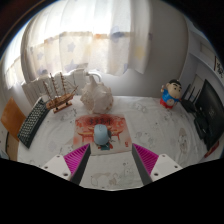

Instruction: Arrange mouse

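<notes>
- Gripper (108,160) fingers spread apart, holding nothing, low centre of frame.
- Mouse (101,135) sits on the reddish mousepad (103,126), just ahead between the fingers; go straight in, centre it, then close.
- Keyboard (31,122) at left, wooden rack (58,92) upper left, figurine (171,96) at right, white bag (96,94) beyond; none blocks the surface (150,125) path.

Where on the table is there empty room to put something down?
Bare tablecloth lies between the small mat and the doll. Another patch lies between the keyboard and the mat. It is crowded at the back by the wooden rack and white bag. The open gripper has the mouse just ahead.
</notes>
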Motion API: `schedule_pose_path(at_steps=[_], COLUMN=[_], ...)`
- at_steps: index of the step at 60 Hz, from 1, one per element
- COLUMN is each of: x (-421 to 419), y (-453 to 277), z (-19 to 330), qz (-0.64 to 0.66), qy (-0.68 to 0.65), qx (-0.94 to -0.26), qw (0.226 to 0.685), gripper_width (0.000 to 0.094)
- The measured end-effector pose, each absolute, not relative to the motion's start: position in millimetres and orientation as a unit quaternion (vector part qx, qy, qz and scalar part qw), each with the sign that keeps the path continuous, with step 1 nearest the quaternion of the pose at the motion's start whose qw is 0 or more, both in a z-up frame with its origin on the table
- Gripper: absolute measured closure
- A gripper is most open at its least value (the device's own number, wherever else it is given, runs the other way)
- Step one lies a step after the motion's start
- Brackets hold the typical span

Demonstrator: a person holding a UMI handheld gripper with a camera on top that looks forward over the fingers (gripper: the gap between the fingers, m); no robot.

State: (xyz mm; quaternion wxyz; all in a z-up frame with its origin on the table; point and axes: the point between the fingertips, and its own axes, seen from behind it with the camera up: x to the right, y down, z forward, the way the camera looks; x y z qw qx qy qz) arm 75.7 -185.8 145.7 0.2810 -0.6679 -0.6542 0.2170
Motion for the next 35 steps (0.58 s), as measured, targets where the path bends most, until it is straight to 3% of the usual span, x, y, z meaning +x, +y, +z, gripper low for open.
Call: schedule_pose_path(at_steps=[11, 35], x=[150.0, 171.7], y=[-165.6, -130.0], z=[195.9, 197.0], qz=[0.214, 0.227], qy=[-0.646, -0.663], qx=[-0.674, -0.66], qw=[0.287, 0.271], gripper_width=[0.0084, 0.0083])
